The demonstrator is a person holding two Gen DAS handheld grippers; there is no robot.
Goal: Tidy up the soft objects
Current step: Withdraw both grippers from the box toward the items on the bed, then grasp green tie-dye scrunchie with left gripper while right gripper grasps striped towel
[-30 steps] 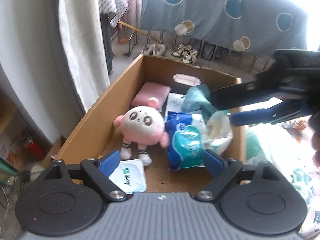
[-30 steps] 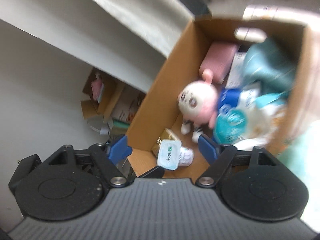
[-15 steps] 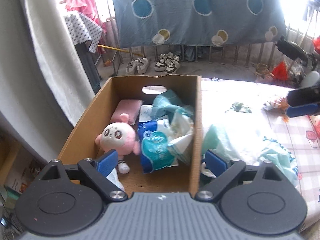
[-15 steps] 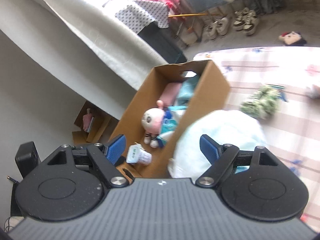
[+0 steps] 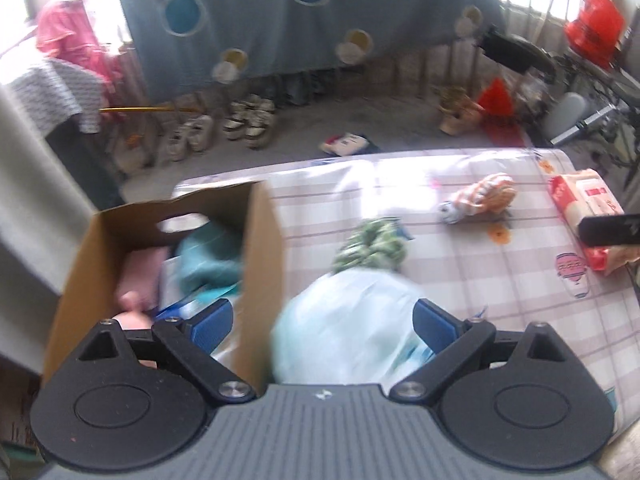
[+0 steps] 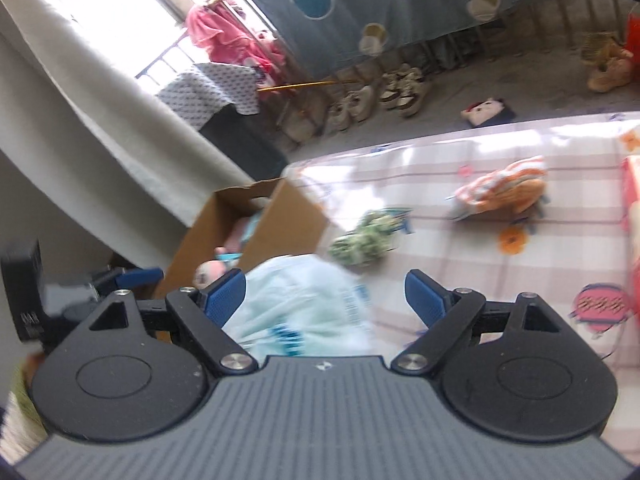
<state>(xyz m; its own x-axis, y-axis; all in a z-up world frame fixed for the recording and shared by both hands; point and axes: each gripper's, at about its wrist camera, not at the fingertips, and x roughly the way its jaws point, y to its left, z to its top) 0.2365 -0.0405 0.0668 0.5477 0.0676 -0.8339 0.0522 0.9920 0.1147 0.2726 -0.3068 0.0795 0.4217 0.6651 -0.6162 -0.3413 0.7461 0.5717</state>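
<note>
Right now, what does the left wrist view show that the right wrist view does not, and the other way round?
Only the left wrist view shows the red tissue pack whole, with a dark bar over it, and a red bag hanging at the window.

Only the right wrist view shows a black device beside the box.

Both show the cardboard box, the pale plastic bag, the green soft toy, the orange soft toy and the checked cloth.

One cardboard box (image 5: 264, 248), three soft toys (image 5: 372, 246)
</note>
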